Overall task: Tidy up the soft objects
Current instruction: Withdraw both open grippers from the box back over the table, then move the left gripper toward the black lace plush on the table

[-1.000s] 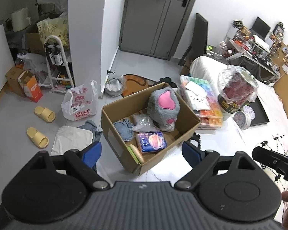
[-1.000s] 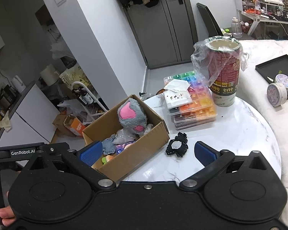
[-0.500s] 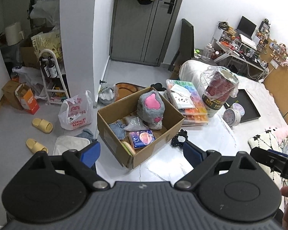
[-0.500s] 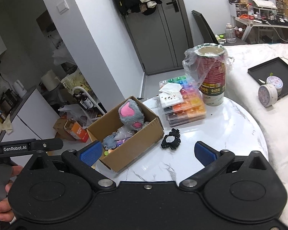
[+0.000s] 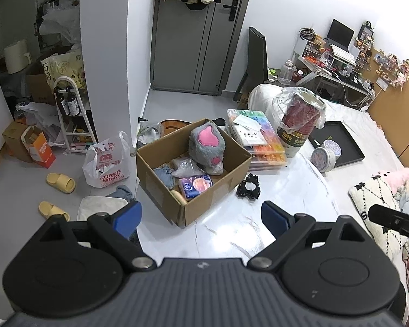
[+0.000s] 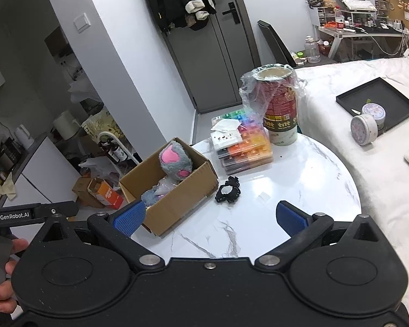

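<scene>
Since both grippers, left (image 5: 201, 219) and right (image 6: 209, 218), have drawn back spread empty, the scrunchie (image 6: 228, 190) apparently remains unboxed.

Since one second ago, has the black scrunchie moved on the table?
No. The black scrunchie lies beside the cardboard box, before the bead cases; only the cameras backed away.
</scene>
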### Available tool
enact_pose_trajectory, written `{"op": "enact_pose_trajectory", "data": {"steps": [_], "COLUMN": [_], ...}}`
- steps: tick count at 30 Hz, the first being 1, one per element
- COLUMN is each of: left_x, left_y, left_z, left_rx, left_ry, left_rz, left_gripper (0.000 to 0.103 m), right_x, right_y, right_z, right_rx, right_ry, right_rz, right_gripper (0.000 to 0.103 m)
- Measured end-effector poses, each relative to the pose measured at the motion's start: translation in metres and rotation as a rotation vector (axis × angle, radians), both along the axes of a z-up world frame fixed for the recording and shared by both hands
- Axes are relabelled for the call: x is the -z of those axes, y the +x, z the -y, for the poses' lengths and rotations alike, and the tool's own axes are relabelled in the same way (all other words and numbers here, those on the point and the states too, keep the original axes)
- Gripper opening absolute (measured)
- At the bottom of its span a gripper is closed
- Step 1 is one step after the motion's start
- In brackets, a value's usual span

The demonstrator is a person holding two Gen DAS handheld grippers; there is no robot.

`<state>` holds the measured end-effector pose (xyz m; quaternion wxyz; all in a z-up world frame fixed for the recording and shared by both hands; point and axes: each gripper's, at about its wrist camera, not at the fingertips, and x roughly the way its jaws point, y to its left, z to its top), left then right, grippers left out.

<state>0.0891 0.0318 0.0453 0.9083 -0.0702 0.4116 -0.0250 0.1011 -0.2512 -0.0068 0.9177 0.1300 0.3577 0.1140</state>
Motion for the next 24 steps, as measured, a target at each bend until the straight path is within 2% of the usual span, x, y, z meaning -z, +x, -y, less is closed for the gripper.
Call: {"op": "enact_pose_trajectory", "data": {"steps": [12,24], "left_x": [0.006,0.036], "left_y": [0.0,0.038], "left_z": [0.026,0.067], "left_rx": [0.053,0.089], "left_ry": [0.022,0.006], "left_rz": [0.007,0.012], "left_gripper": [0.094,0.093], "right_x": [0.016,0.06], "right_y": [-0.008,0.01], "right_z": [0.019,0.047], "right_rx": [0.07,0.151], "right_ry": [0.066,0.184], "right_rz": [0.01,-0.021], "right_gripper": [0.103,0.101]}}
